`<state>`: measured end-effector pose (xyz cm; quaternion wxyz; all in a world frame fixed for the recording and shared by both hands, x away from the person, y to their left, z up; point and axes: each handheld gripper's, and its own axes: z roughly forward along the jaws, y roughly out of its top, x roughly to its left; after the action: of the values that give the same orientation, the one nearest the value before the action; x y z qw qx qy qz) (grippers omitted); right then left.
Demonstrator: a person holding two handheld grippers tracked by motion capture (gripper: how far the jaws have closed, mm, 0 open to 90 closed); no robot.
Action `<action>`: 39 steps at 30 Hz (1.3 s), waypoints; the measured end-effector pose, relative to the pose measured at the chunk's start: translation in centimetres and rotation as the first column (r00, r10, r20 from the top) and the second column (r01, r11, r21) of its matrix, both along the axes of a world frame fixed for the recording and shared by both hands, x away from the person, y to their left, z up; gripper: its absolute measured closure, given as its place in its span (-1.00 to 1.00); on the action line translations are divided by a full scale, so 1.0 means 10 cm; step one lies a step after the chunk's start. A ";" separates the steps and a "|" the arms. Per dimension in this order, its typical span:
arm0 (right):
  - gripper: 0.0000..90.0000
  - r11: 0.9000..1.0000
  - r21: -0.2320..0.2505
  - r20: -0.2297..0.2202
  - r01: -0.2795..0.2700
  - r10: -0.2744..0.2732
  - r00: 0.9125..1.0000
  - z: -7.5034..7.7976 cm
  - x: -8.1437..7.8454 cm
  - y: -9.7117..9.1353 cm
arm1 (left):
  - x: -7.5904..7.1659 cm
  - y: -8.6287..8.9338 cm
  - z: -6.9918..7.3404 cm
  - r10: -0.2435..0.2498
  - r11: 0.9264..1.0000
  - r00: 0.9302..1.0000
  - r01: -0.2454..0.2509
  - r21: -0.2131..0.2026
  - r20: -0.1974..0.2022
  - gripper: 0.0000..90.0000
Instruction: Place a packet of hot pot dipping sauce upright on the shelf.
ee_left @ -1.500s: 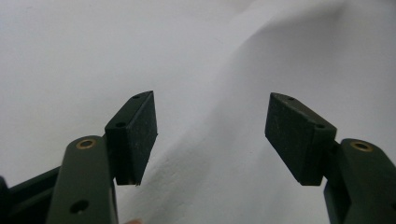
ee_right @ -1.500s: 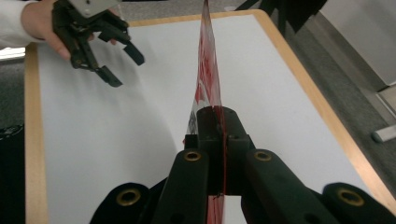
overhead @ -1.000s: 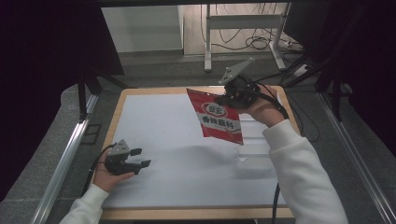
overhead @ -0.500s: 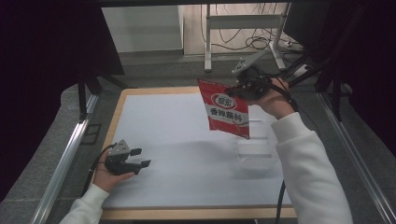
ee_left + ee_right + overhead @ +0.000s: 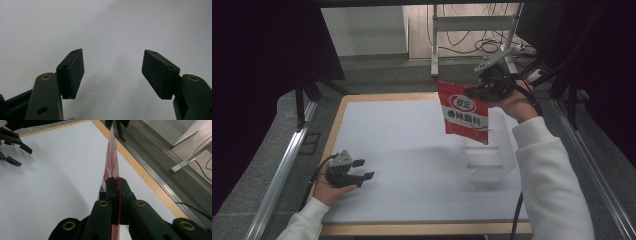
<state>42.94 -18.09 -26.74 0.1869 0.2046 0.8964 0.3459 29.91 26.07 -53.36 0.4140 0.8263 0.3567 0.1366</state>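
A red snack packet [image 5: 466, 113] with a white label hangs in the air over the table's right side. My right gripper [image 5: 479, 90] is shut on its upper edge; in the right gripper view the packet [image 5: 111, 167] runs edge-on away from the closed jaws of that gripper [image 5: 116, 181]. Directly below the packet sits a clear plastic container [image 5: 486, 161] on the white mat. My left gripper [image 5: 361, 169] rests near the mat's front left, held in a hand, open with nothing between its pads [image 5: 73, 72]. That left gripper [image 5: 15, 150] also appears far off in the right gripper view.
The white mat [image 5: 402, 150] lies on a table with a wooden border [image 5: 337, 120]. Metal rails [image 5: 282, 170] run along both sides. Beyond the far edge stand a white frame stand [image 5: 472, 30] and cables on the floor.
My right gripper has carried the red packet up and to the right, from over the mat's middle-right to above the clear container. The left gripper has stayed still.
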 end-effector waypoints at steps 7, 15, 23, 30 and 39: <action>0.98 1.000 0.005 0.006 0.026 -0.026 1.000 0.03 0.06 -0.09 | 0.01 -0.01 -0.01 0.002 1.000 1.000 -0.002 0.004 0.000 -0.24; 0.98 0.998 0.006 0.010 0.059 -0.059 0.998 0.03 0.14 -0.20 | 0.00 -0.01 -0.01 0.002 1.000 1.000 -0.002 0.010 0.005 -0.24; 0.98 0.998 0.009 0.023 0.057 -0.058 0.998 -0.03 0.23 -0.33 | 0.00 -0.02 0.00 0.002 1.000 1.000 -0.002 0.004 0.002 -0.24; 0.98 0.999 0.019 0.009 0.050 -0.050 0.999 -0.07 0.34 -0.44 | -0.03 -0.01 0.06 0.014 0.999 1.000 -0.014 -0.039 -0.001 -0.24; 0.98 0.999 0.028 0.008 0.020 -0.020 1.000 -0.06 0.46 -0.53 | -0.16 0.02 0.11 0.055 0.998 0.998 -0.054 -0.041 0.010 -0.24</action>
<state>47.51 -23.39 -27.35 0.1909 0.2147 0.8887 0.3574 28.36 26.27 -52.27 0.4288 0.8069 0.3795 0.1450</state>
